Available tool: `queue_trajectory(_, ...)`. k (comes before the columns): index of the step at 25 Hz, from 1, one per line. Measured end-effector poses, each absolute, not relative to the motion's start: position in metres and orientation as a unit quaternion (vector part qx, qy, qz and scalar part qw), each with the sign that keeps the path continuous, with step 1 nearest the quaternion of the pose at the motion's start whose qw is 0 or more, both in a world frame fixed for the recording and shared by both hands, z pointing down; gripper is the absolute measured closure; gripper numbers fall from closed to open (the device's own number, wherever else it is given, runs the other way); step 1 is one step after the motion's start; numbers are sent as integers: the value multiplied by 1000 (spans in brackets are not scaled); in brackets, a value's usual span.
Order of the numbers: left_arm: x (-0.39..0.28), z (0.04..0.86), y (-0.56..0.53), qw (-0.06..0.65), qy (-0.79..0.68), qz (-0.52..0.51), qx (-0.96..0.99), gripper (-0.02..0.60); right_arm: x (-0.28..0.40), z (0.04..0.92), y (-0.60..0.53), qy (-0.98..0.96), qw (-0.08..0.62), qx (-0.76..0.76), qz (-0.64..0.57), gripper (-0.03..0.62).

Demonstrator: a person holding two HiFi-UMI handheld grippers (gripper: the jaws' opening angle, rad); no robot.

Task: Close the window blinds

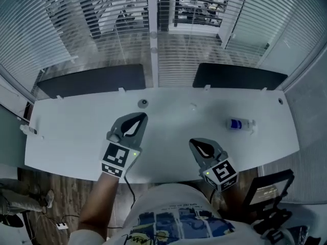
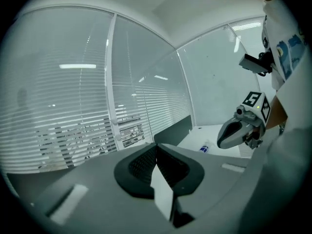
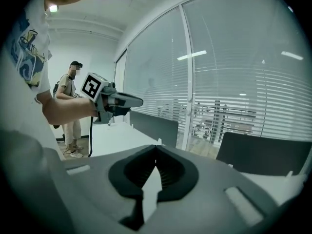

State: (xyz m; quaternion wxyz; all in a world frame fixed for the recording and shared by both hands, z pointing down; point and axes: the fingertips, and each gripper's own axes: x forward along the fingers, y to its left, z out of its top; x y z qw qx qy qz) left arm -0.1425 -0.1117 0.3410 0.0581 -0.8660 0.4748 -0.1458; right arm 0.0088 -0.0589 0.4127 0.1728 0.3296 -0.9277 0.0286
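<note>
The left tool and the right tool are both clenched tight on nothing, above the white counter. The window blinds hang ahead of both tools, past the counter's far edge, their slats apart. A small bottle lies to the right of the right tool.

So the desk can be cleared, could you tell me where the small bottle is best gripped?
Across the blue-labelled middle of the bottle, coming from above: it lies on its side on the desk, flanks free; the right gripper is nearer.
</note>
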Motion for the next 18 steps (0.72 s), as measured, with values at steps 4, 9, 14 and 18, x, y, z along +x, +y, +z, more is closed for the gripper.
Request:
queue_trajectory(4,-120,341,-171,78,492,-181,-848,562,39,421,-90,-933,173,315,35,592)
queue_trajectory(9,-135,328,-224,118,524,-209,-817,537,44,428,-95,-935,186,300,31,592)
queue_trajectory(14,-146,323,-274,146,540,-257,-788,534,49,436,-96,-932,199,302,35,592)
queue_trajectory(18,-155,313,-311,172,544,-287,-769,532,47,437,-98,-929,197,310,49,591)
